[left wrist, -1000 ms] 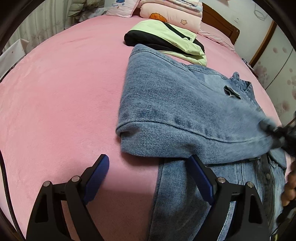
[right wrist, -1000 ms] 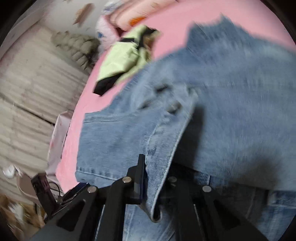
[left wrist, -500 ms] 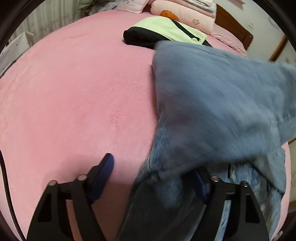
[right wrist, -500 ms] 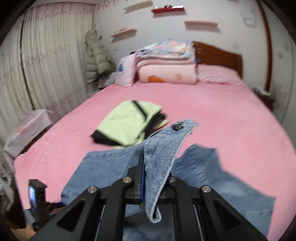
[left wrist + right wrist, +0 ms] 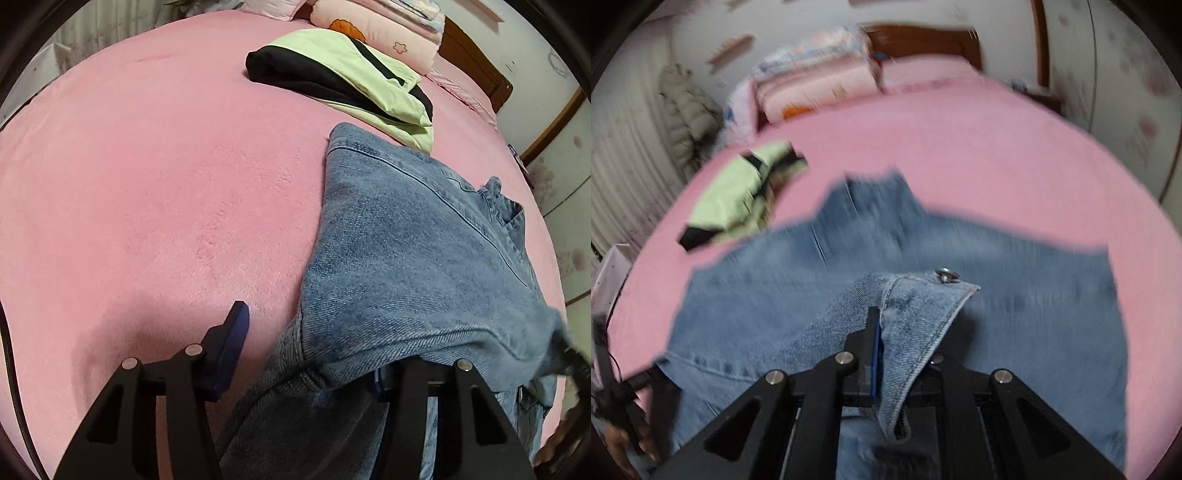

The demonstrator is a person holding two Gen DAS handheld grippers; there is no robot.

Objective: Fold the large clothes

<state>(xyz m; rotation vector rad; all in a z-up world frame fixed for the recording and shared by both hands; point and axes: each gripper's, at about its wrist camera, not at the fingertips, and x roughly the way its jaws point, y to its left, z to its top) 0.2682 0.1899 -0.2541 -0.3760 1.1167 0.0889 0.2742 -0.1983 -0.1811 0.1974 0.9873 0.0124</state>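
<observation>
- Right gripper was clenched on a hem corner of the denim jacket, just below its metal snap button; corner lifted clear of the spread denim
- Left gripper jaws were closing; folded jacket edge sat between them, right finger hidden under cloth, left finger apart from it, so no grip yet
- Jacket lay part-folded on the pink bed cover, its far edge beside the folded green-and-black garment
- Risk: left jaws could catch only the top layer, so the fold might slide open; thick seams could slip out
- No readable writing or brand; only an orange print on the far pink bedding
</observation>
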